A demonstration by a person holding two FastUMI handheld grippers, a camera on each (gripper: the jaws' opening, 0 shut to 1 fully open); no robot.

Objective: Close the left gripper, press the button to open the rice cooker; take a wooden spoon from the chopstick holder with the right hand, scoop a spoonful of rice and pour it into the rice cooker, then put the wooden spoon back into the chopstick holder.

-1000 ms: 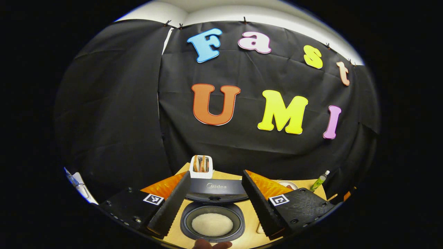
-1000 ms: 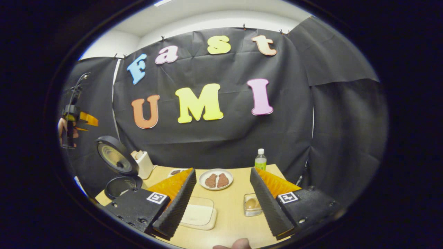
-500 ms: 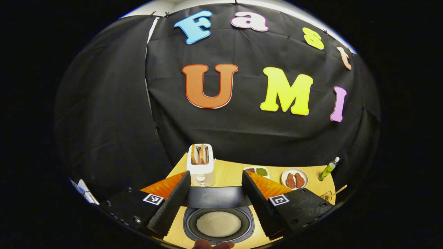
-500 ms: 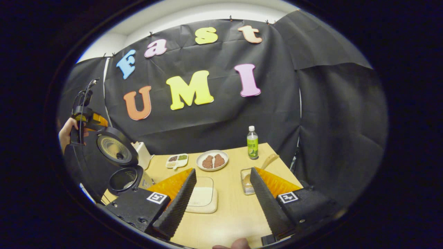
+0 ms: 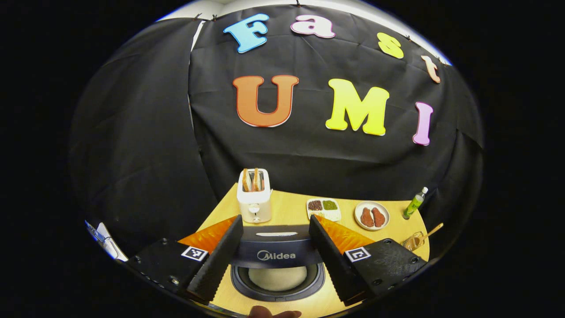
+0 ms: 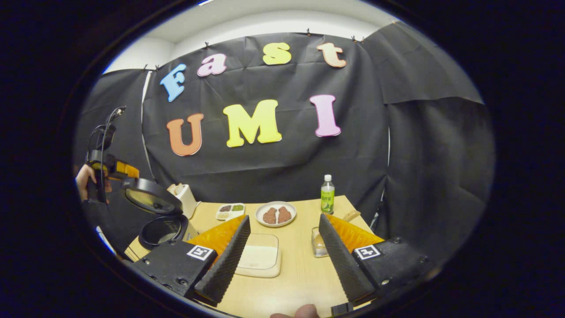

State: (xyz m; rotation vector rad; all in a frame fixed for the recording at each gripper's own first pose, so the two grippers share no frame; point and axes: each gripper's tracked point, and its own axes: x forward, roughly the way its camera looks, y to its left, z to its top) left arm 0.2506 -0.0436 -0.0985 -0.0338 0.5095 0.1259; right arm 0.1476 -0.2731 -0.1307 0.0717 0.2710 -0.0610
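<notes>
Hovering above the rice cooker [image 5: 277,265], the left tool [image 5: 276,256] has its fingers spread, nothing between them; the lid [image 5: 276,247] hides the far part of the pot's white rice. The right tool [image 6: 284,256] is likewise parted and empty over the worktop [image 6: 304,274]. At its 1 o'clock, the chopstick holder [image 6: 318,243] sits half hidden behind one finger, its wooden spoon [image 6: 351,216] barely showing.

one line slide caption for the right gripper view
Open right gripper above the table; wooden spoon back in its holder, rice cooker lid tilted partway down.
</notes>
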